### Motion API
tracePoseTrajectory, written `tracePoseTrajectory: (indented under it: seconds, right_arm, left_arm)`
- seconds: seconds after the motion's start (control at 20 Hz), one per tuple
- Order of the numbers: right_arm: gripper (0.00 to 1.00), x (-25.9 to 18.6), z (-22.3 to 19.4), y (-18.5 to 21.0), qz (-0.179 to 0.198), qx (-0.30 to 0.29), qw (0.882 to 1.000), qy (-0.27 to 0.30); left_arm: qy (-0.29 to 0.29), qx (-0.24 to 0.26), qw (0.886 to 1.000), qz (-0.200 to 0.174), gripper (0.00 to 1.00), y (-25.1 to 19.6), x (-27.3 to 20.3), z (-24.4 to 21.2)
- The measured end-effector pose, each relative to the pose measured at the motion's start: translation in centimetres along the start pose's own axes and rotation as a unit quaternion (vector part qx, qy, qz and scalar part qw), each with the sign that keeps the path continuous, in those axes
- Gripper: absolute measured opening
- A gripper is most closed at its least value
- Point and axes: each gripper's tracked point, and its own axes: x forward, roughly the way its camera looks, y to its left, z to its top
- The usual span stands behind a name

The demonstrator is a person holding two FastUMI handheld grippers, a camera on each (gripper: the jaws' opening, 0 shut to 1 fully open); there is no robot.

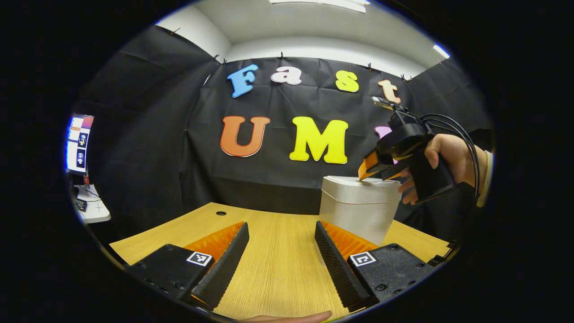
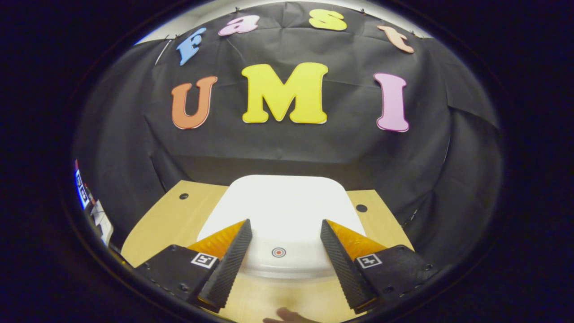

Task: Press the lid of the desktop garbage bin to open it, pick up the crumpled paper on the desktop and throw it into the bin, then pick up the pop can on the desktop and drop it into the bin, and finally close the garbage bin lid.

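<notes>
We see the right gripper (image 2: 282, 251), fingers spread, above the closed white garbage bin's lid (image 2: 280, 206); the left gripper (image 1: 280, 255) rests released over the desk (image 1: 278, 269). Pressing off the red target mark (image 2: 278, 252) ahead could leave the lid latched.

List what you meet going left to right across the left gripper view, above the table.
Monitor at the far left → small white side table under it → black cloth wall → white bin → right gripper over the bin's lid → hand holding it.
</notes>
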Motion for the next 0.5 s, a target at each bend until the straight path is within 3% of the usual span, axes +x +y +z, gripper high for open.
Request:
tracePoseTrajectory:
  seconds: [0.25,0.35,0.5]
  right_arm:
    - [0.96,-0.1,0.6,0.1,0.013,0.045,0.998,-0.045]
    - [0.94,-0.9,0.2,0.2,0.019,0.033,0.997,-0.064]
    - [0.94,-3.4,-0.6,-0.3,0.018,0.017,0.990,-0.137]
  left_arm:
    - [-0.011,0.006,1.000,-0.016,0.95,-1.1,-0.6,0.5]
    - [-0.023,0.017,1.000,-0.005,0.95,-0.4,-0.7,1.1]
    - [-0.027,0.015,0.999,0.010,0.95,0.7,-0.6,1.1]
